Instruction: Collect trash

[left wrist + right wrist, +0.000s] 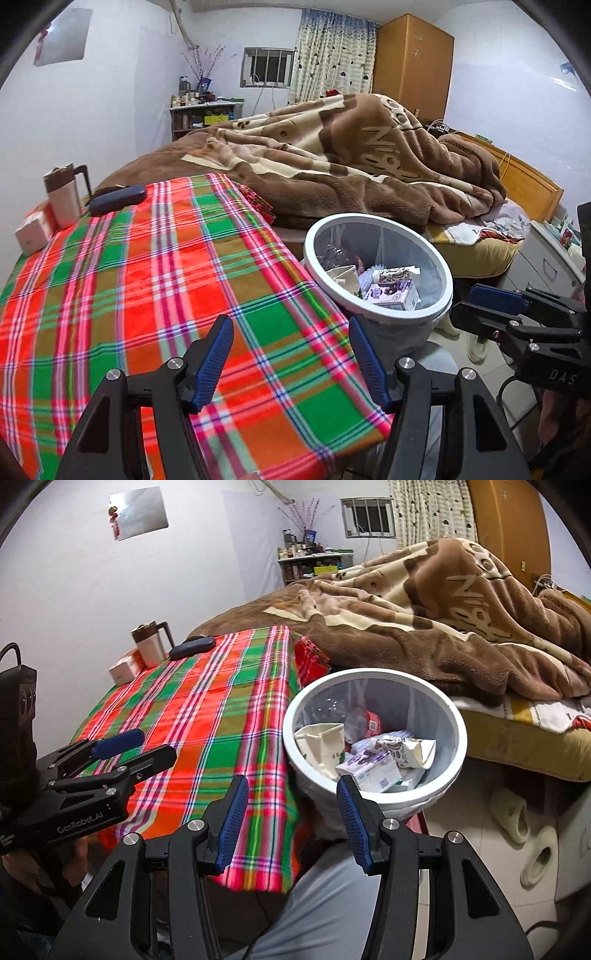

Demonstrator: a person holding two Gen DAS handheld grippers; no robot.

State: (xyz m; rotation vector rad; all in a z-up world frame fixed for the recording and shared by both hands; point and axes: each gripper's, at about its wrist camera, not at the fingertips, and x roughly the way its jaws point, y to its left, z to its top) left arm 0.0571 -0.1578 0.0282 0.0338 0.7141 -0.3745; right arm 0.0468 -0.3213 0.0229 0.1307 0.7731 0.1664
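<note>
Nearest, left gripper (291, 363) spread wide over the plaid tablecloth (155, 280), nothing between its blue pads (216, 363). Likewise right gripper (288, 823) parted and empty above the tablecloth's near corner, one fingertip overlapping the bin's rim in the right wrist view. "GenRobot.AI" printed on the left gripper's black body, seen from the right; letters "DAS" on the right gripper's body, seen from the left.

Just beyond, white round trash bin (456, 734) standing beside the table edge, between table and bed, lined with a clear bag. Inside, heaped trash: a purple-and-white carton (369, 770) on top with small unreadable print, a crumpled brown-patterned wrapper (406, 751), a cream paper bag (321, 744), a crushed clear bottle with a red label (365, 720).

Pale slippers (517, 814) on the tiled floor beside the bin.

Farther back on the table: a dark glasses case (118, 199), a lidded mug (64, 197), a pink box (35, 229).

Beyond, bed under a brown blanket (332, 166) bearing large lettering, "Nigh" legible. At the rear, cluttered shelf (201, 114), barred window (267, 66), curtain (334, 51), wooden wardrobe (412, 62).
</note>
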